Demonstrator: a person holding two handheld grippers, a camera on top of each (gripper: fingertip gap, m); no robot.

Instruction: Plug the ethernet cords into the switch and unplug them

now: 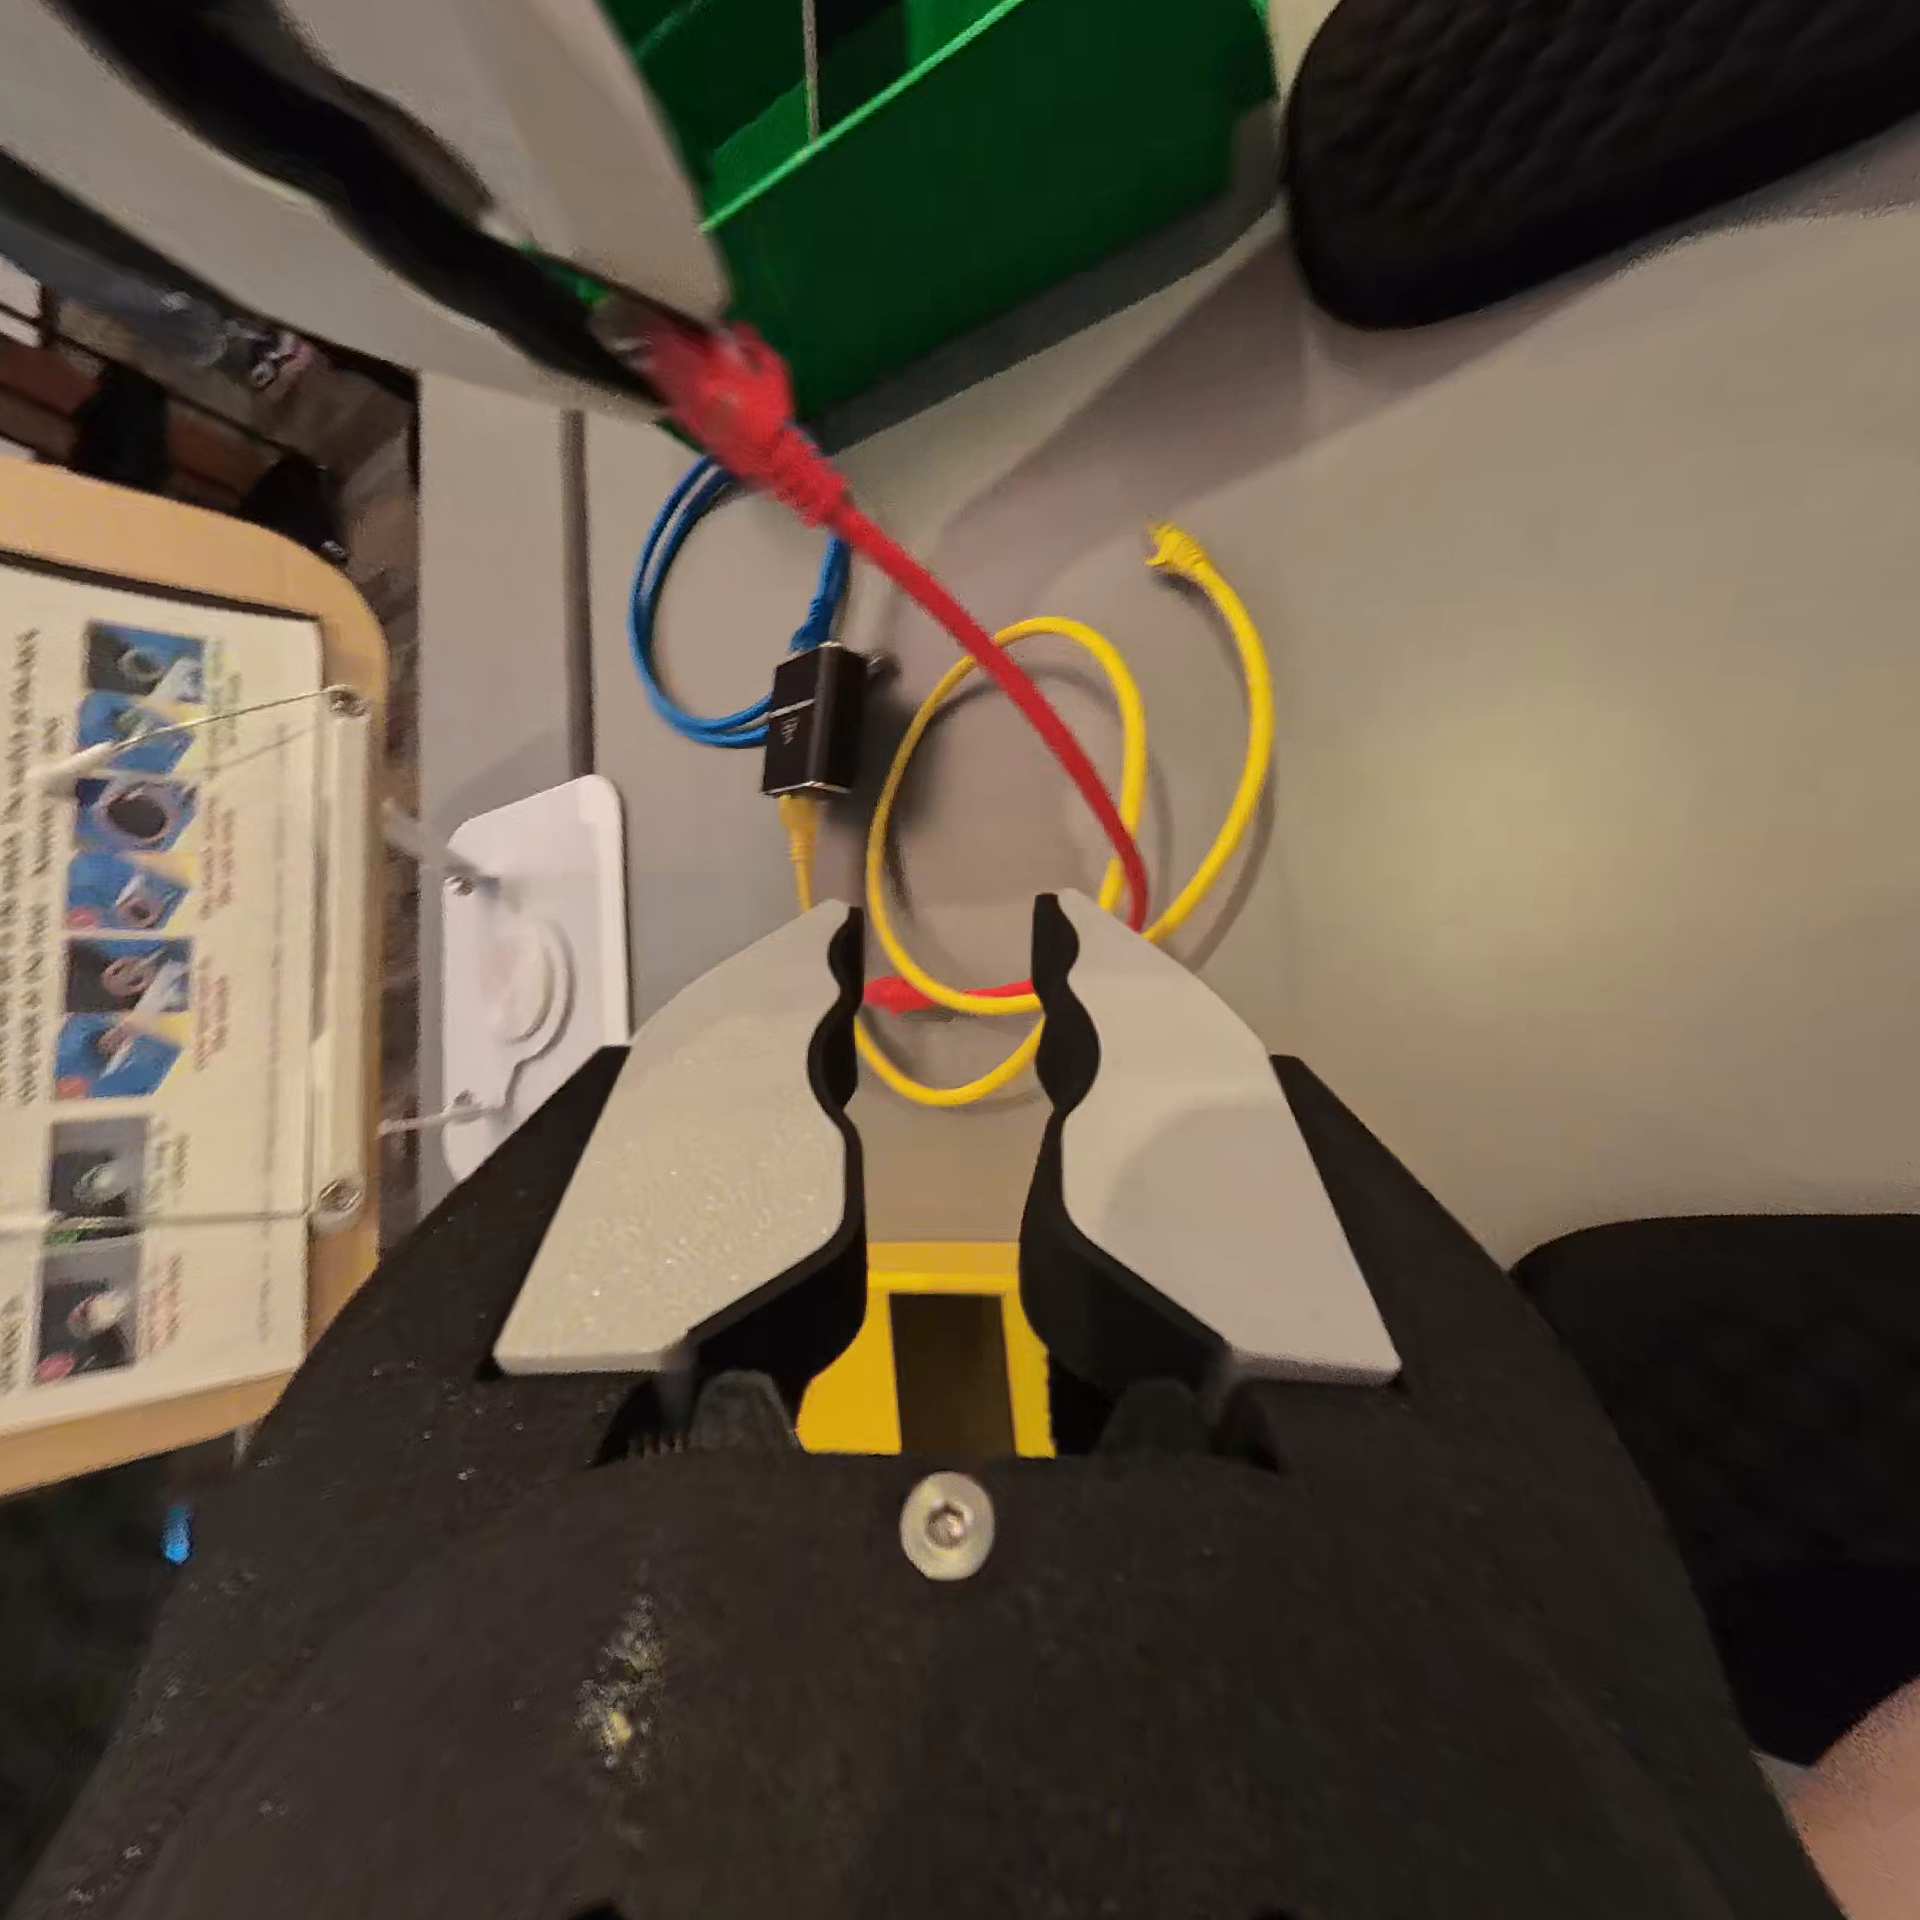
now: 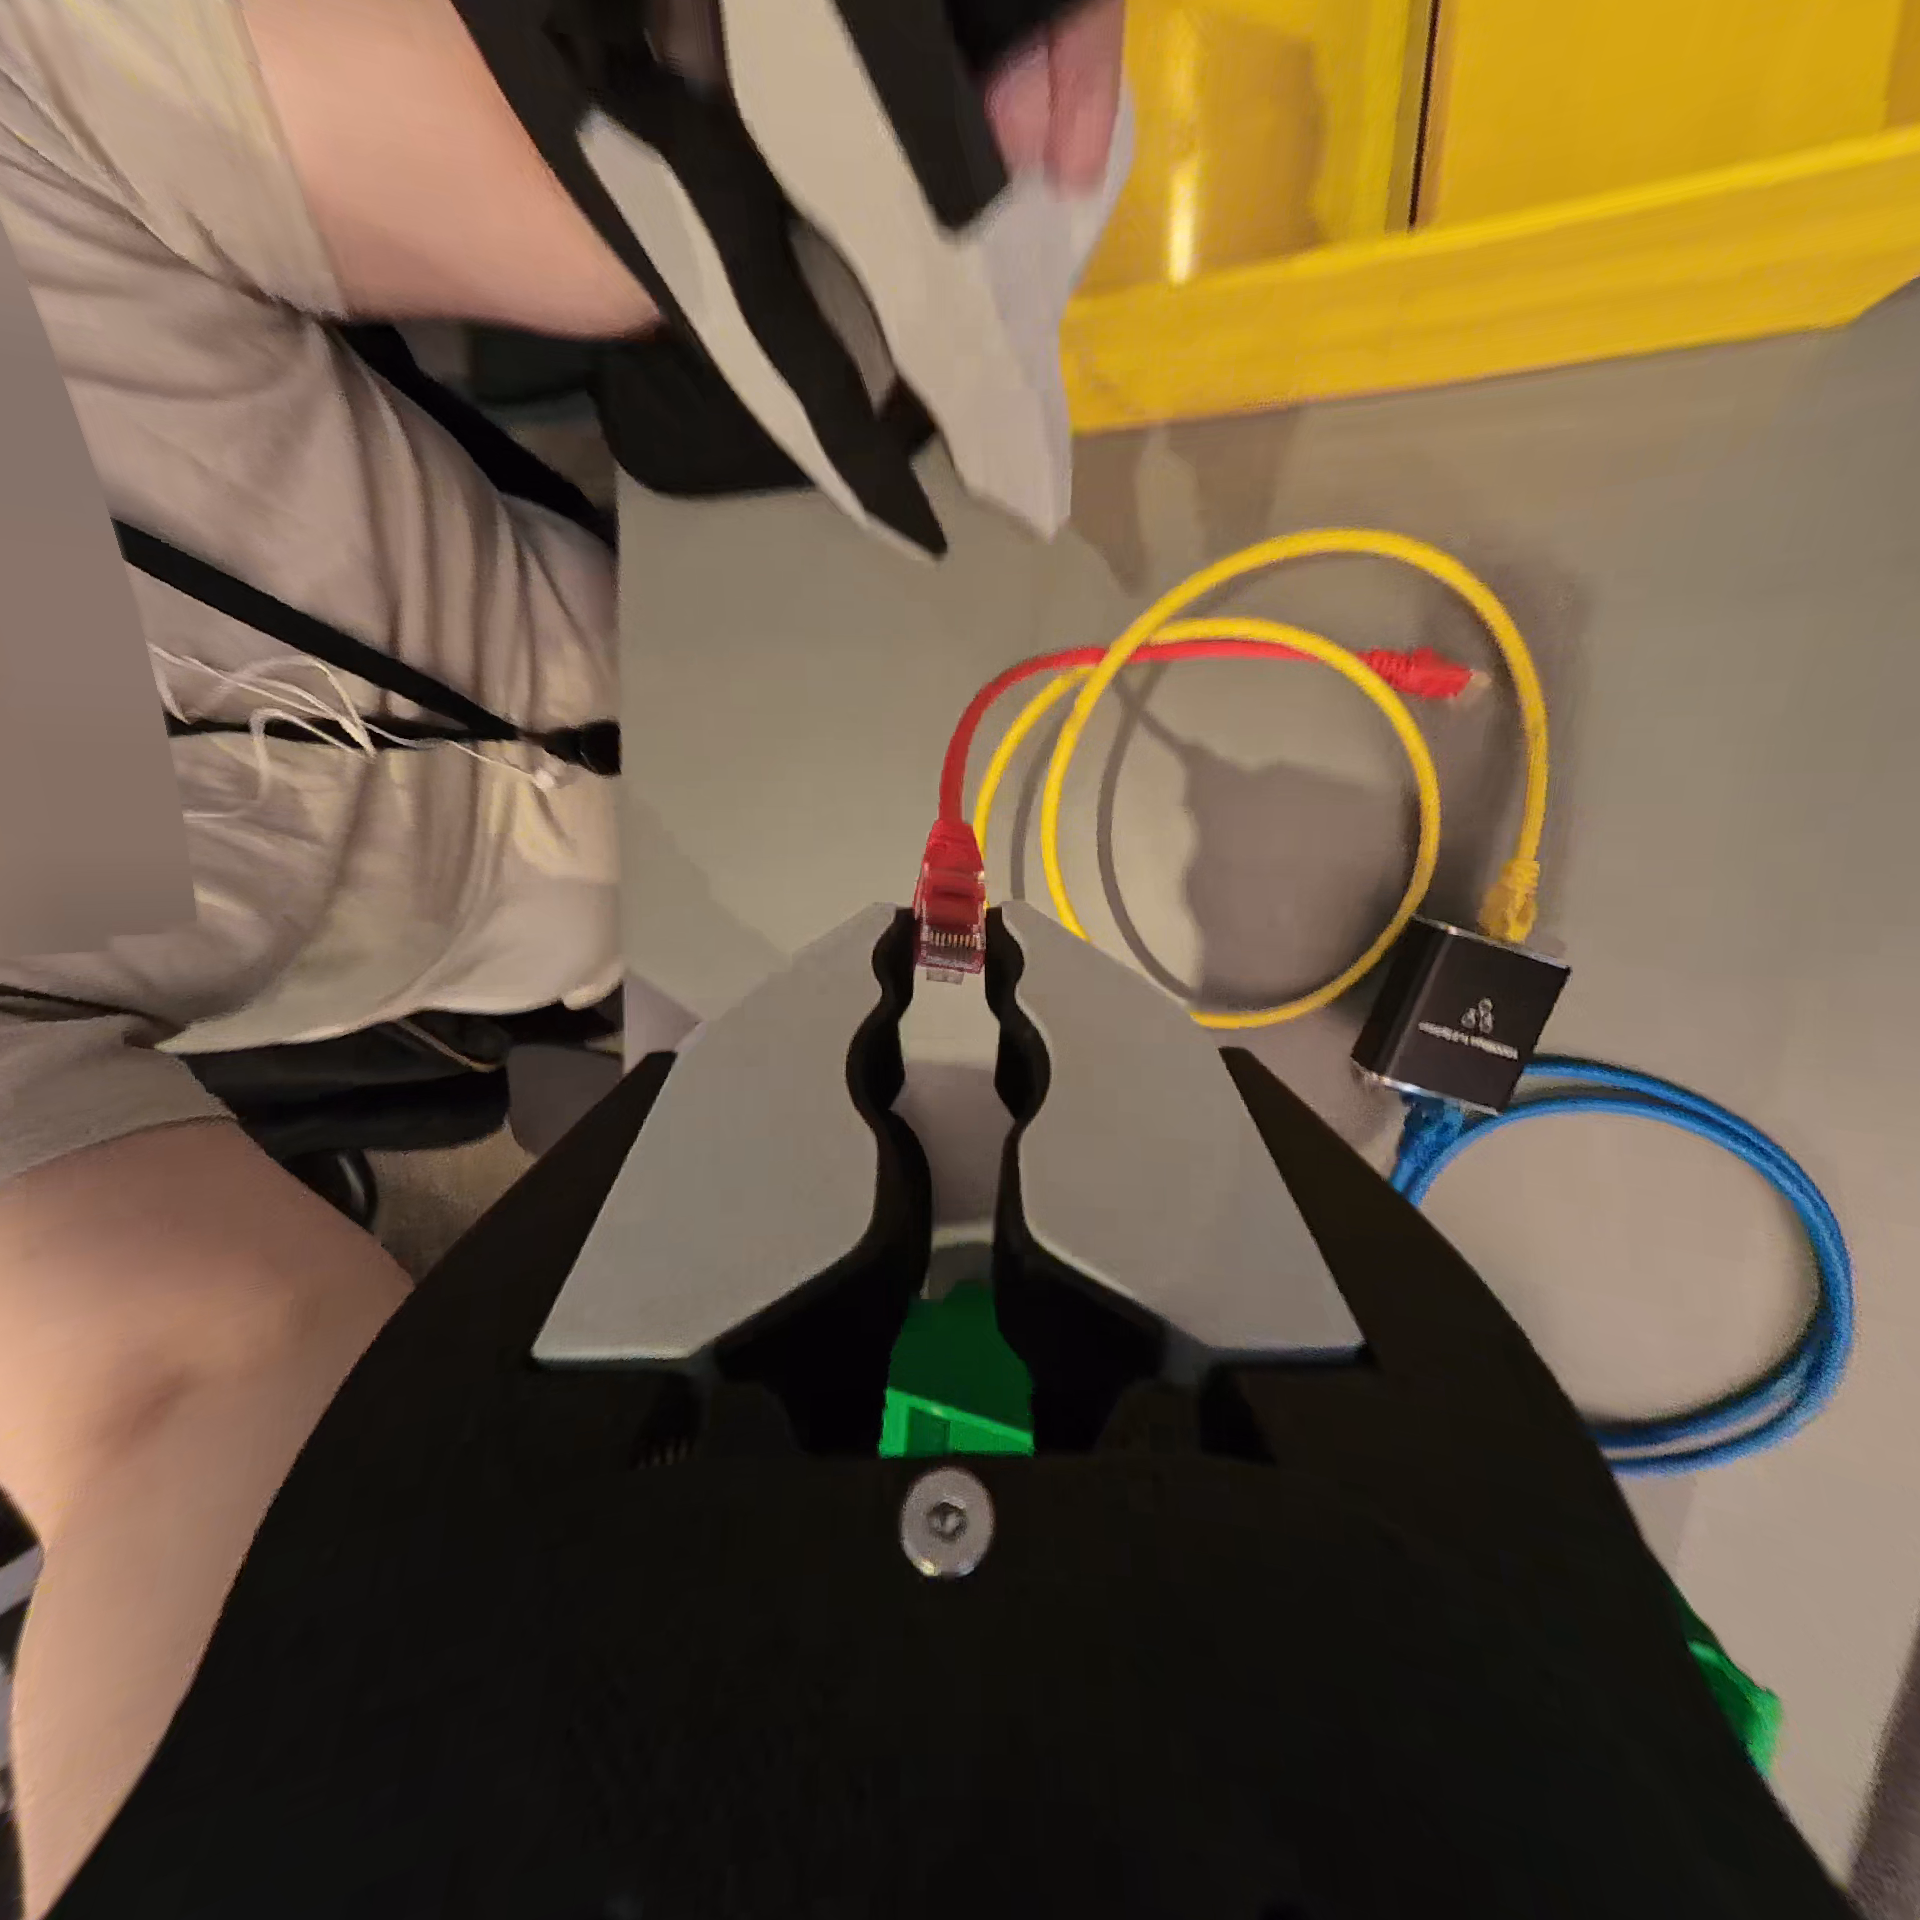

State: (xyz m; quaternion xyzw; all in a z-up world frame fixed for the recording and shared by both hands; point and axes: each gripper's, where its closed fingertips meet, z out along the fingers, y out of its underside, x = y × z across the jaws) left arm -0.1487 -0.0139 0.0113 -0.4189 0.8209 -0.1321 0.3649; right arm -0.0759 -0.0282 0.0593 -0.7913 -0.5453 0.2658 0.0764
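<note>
Your right gripper (image 2: pixel 951 935) pinches the red cord's plug (image 2: pixel 951 914) at the fingertips, plug lengthwise along the fingers, contacts pointing back toward the camera. Your left gripper (image 1: pixel 948 935) hangs open above the yellow cord (image 1: pixel 1132 727), gripping nothing.

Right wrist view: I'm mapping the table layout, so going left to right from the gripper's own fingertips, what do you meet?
Red ethernet plug clamped between the right gripper's fingertips → coiled yellow ethernet cord → small black box-shaped switch → coiled blue ethernet cord.

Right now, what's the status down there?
Right jaws shut on red plug. Left jaws open, empty. Switch has yellow, blue plugged. Yellow loops cross red cord.
</note>
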